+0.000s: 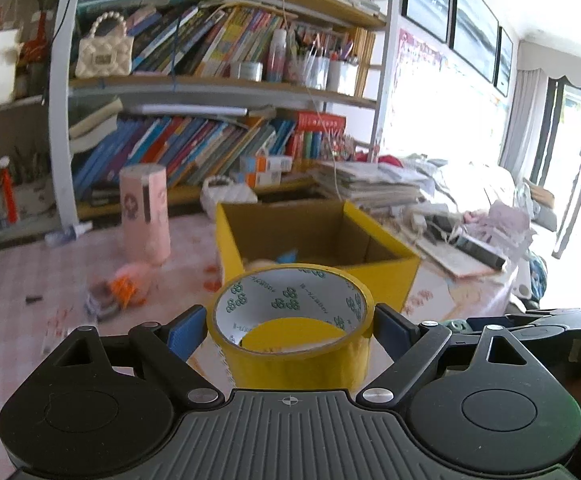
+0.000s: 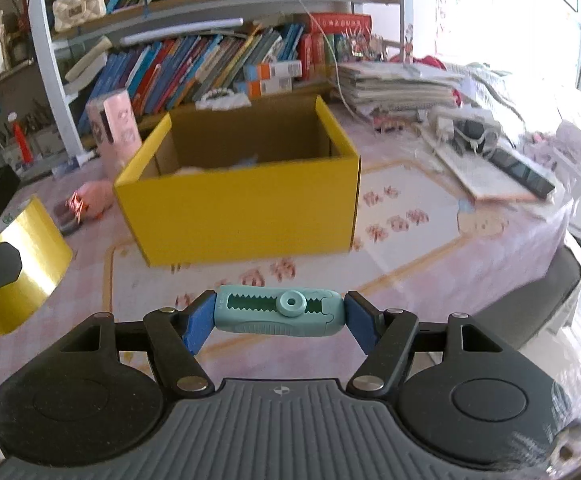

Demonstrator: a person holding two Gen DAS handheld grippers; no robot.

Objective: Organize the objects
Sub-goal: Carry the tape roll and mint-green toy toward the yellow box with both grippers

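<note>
The left hand-held gripper (image 1: 290, 326) is clamped on a roll of yellow tape (image 1: 290, 320), its blue pads pressing the roll's outer wall from both sides with the core opening facing up; the right hand-held gripper (image 2: 278, 314) is closed end to end on a small teal utility cutter (image 2: 278, 312), held crosswise between its fingers; ahead of both, across the pink patterned surface (image 2: 410, 240), stands the open yellow box (image 2: 242, 208), with a few items already lying in its bottom; judging by this, the step in hand is carrying each piece over the near wall and dropping it inside; to do it well, each gripper should probably rise enough to clear that rim, travel forward until its load hangs above the open cavity, and only then loosen; the tape sits nearer the box's left part, so sending the cutter toward the right part should keep the two tools from colliding; small bits remain on the surface ahead and left of the left gripper, beside a pink canister (image 1: 145, 212).
</note>
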